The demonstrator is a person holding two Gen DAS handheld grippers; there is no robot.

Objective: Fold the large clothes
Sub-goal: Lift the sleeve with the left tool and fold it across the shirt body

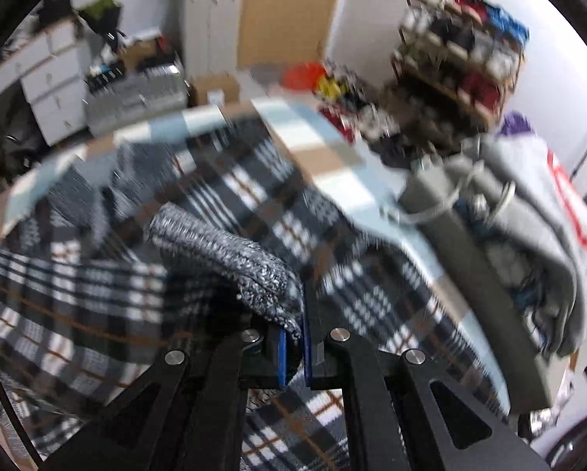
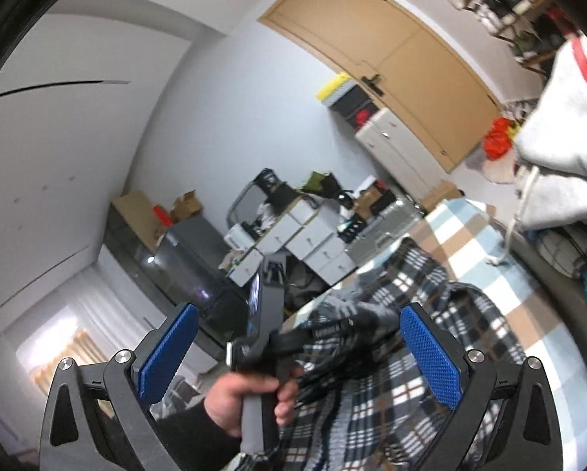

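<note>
Plaid flannel shirt (image 1: 97, 294): soft, light, floppy; left gripper (image 1: 295, 337) pinches what looks like its knit cuff (image 1: 230, 259), right gripper (image 2: 299, 357) gapes empty over the bed's edge (image 2: 466, 216).

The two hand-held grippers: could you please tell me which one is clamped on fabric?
The left hand-held gripper: its blue pads are shut on a speckled grey knit cuff of the plaid garment. The right hand-held gripper stands wide open, with nothing between its pads.

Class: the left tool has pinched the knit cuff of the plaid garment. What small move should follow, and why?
Probably carry the cuff across the plaid garment to fold the sleeve in: the left tool is shut on it, while the right tool is open, holding nothing.
</note>
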